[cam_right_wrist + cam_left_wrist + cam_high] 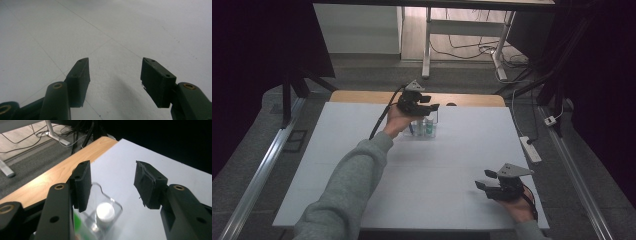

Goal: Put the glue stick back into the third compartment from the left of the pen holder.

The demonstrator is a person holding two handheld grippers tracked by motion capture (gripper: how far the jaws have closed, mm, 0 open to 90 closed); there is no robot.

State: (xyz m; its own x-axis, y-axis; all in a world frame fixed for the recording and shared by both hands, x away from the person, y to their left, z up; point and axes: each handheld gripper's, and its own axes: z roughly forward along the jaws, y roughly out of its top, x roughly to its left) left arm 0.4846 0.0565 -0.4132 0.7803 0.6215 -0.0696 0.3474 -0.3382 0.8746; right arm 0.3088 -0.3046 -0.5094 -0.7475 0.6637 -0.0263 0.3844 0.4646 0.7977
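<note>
Nearest the bottom of the high view, at lower right, the right hand-held gripper [486, 184] sits low over the white-topped counter [462, 150], a grey three-cornered plate on top; in its own view the two black jaws stand spread apart with nothing between them, bare white surface beneath. At lower left a grey sleeve [347, 190] reaches up the frame toward the centre, where the left hand-held gripper [432, 106] hangs just above a small clear plastic container [426, 127] near the far edge of the counter. Its jaws are spread wide too, gripping nothing. In the left gripper view the container lies below and between the jaws, holding a white-capped little bottle [105, 212], with something green blurred beside it at lower left. Beyond the white top runs a strip of light wood [362, 96], then grey floor with cables and a white power strip [530, 148] at right.
</note>
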